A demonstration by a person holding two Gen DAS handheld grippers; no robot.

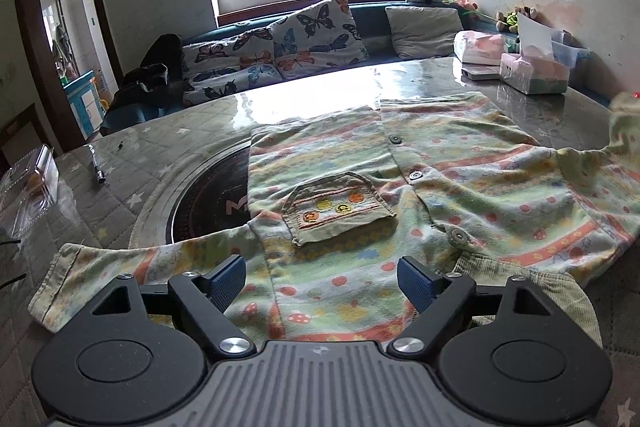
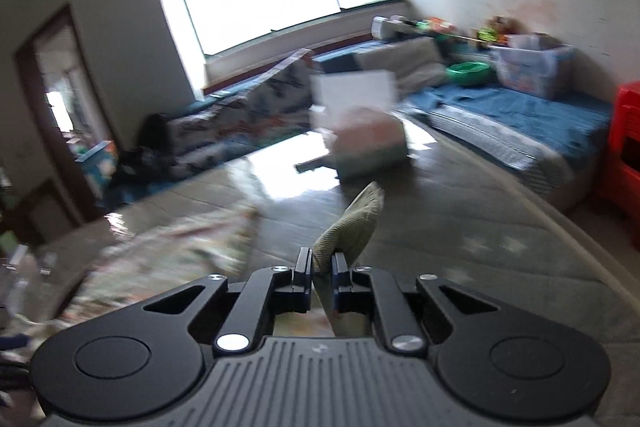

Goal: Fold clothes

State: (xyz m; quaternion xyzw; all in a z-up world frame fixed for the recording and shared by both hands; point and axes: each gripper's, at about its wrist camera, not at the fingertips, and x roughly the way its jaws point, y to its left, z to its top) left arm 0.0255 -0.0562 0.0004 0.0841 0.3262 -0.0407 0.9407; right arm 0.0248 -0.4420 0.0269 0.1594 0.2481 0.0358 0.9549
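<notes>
A small pastel shirt [image 1: 400,195] with striped mushroom print, snap buttons and an olive corduroy chest pocket [image 1: 338,209] is spread on the glossy grey quilted table [image 1: 120,195], directly ahead of the left gripper [image 1: 321,281]. Its blue-padded jaws are held wide apart above the shirt's near shoulder, with nothing gripped. The right gripper [image 2: 321,267] is seen nearly closed, and a ribbed olive corduroy edge [image 2: 352,223] of the shirt is pinched between its fingers and raised above the table. That view is blurred.
</notes>
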